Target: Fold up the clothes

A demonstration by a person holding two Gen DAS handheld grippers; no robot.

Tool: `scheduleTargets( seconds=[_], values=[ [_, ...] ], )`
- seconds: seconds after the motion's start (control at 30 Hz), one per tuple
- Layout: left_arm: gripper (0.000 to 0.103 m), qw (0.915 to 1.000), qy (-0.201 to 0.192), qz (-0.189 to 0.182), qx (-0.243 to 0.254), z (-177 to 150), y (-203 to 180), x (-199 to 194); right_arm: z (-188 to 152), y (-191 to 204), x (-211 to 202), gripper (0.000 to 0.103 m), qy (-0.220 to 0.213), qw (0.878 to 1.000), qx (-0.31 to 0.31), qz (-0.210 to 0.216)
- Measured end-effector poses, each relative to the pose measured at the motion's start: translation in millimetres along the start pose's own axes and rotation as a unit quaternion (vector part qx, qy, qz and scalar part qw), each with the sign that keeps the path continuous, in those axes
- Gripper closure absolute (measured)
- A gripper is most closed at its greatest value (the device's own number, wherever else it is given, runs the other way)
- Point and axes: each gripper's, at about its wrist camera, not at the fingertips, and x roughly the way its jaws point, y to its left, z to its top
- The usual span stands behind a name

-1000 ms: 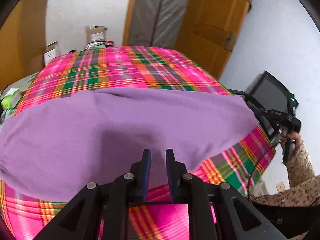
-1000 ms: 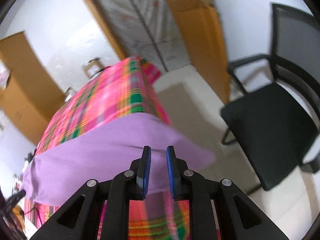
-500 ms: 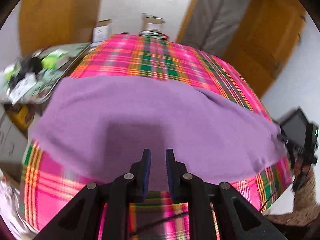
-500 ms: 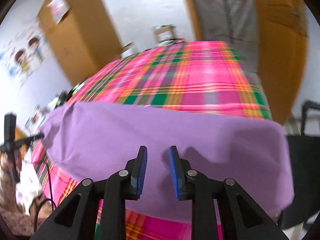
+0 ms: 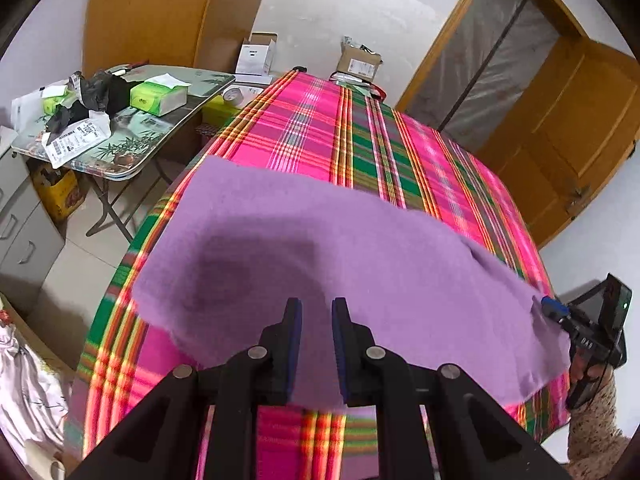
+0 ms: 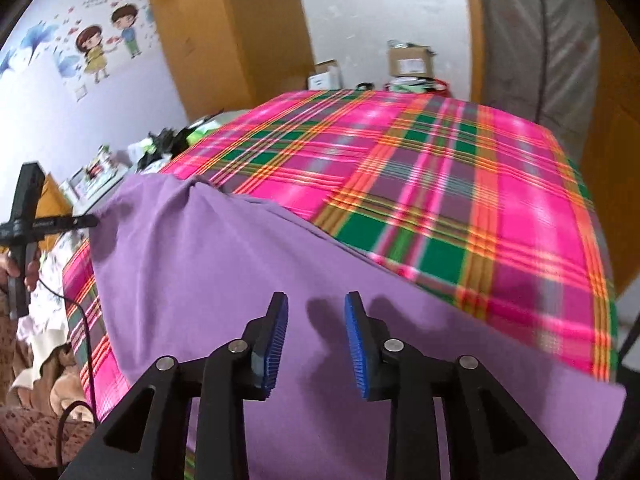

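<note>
A purple cloth (image 5: pixel 360 264) is spread flat over the near part of a worktop (image 5: pixel 328 132) that is covered with a pink, green and orange plaid cloth. The far part of the plaid is left bare. In the left wrist view, the near edge of the purple cloth is seen just short of the near edge of the worktop, with a strip of plaid showing below it.

The left hand-held gripper (image 5: pixel 316 340) is held above the near edge of the purple cloth. Its jaws are set a narrow gap apart, nothing is seen between the pads, and the cloth lies below them, so it is read as open and empty. In the right wrist view the same gripper (image 6: pixel 86 221) is seen at the left corner of the purple cloth, held by a hand (image 6: pixel 20 268).

The right hand-held gripper (image 6: pixel 316 340) is held over the purple cloth near its near edge. Its jaws are opening, nothing is caught between the blue pads (image 6: pixel 276 344), and its shadow is cast on the fabric. In the left wrist view its blue tip (image 5: pixel 554 308) is seen at the right corner of the purple cloth.

To the left of the worktop, a folding table (image 5: pixel 120 156) with a green tissue box (image 5: pixel 158 98) and papers is seen. Behind the worktop, cardboard boxes (image 5: pixel 358 64) are set against the white wall.
</note>
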Motion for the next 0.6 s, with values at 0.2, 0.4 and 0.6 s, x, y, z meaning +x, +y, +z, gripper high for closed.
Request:
scheduleTargets(
  seconds=[0.2, 0.4, 0.6],
  values=[
    [0.087, 1.0, 0.004, -0.001, 0.008, 19, -9, 24, 33, 20, 35, 0.07, 0.015, 0.999, -0.029, 0.017],
    [0.087, 0.9998, 0.008, 0.002, 0.016, 35, -14, 40, 68, 40, 76, 0.07, 0.037, 0.996, -0.05, 0.068],
    [0.087, 0.9996, 0.015, 0.004, 0.025, 42, -16, 53, 85, 56, 105, 0.069, 0.058, 0.992, -0.074, 0.084]
  ],
)
